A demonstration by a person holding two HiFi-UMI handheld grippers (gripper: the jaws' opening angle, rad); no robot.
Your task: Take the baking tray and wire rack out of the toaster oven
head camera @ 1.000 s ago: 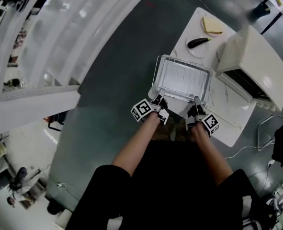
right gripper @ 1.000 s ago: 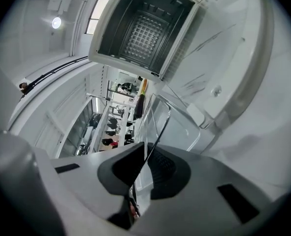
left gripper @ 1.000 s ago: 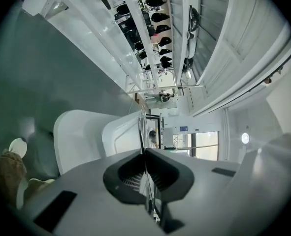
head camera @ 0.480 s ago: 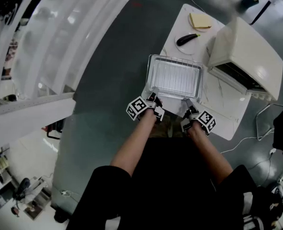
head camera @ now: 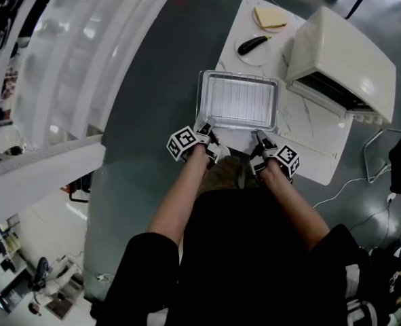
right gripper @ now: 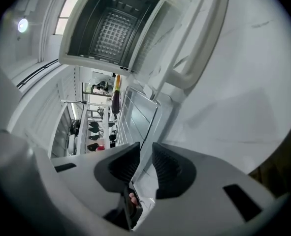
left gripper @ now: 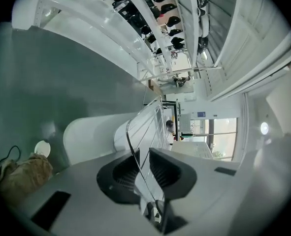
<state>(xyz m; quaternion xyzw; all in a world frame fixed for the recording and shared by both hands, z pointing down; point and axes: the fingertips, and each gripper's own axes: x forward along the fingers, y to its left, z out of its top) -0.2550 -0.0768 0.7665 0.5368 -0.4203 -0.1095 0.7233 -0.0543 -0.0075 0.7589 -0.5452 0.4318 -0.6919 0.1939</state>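
The baking tray point(head camera: 237, 100) lies flat on the white table point(head camera: 322, 161) with the wire rack point(head camera: 241, 97) in it, left of the toaster oven point(head camera: 339, 63). My left gripper point(head camera: 205, 129) is at the tray's near left corner. Its jaws have just been opening, and in the left gripper view the rack's wire point(left gripper: 134, 146) runs between the left gripper's point(left gripper: 144, 154) pads with a gap. My right gripper point(head camera: 258, 136) is at the near right corner. Its jaws have just been closing, and the tray's rim point(right gripper: 141, 114) lies between the right gripper's point(right gripper: 146, 149) pads, which stand apart from it.
The oven's door point(head camera: 322, 100) hangs open toward the tray, and its dark chamber point(right gripper: 113, 31) shows no tray or rack in it. At the far end a plate with an eggplant point(head camera: 253, 45) sits beside a slice of bread point(head camera: 269, 17). Grey floor surrounds the table.
The tray with the rack sits a little nearer the table's front edge than before. Both grippers have stayed at its near rim.
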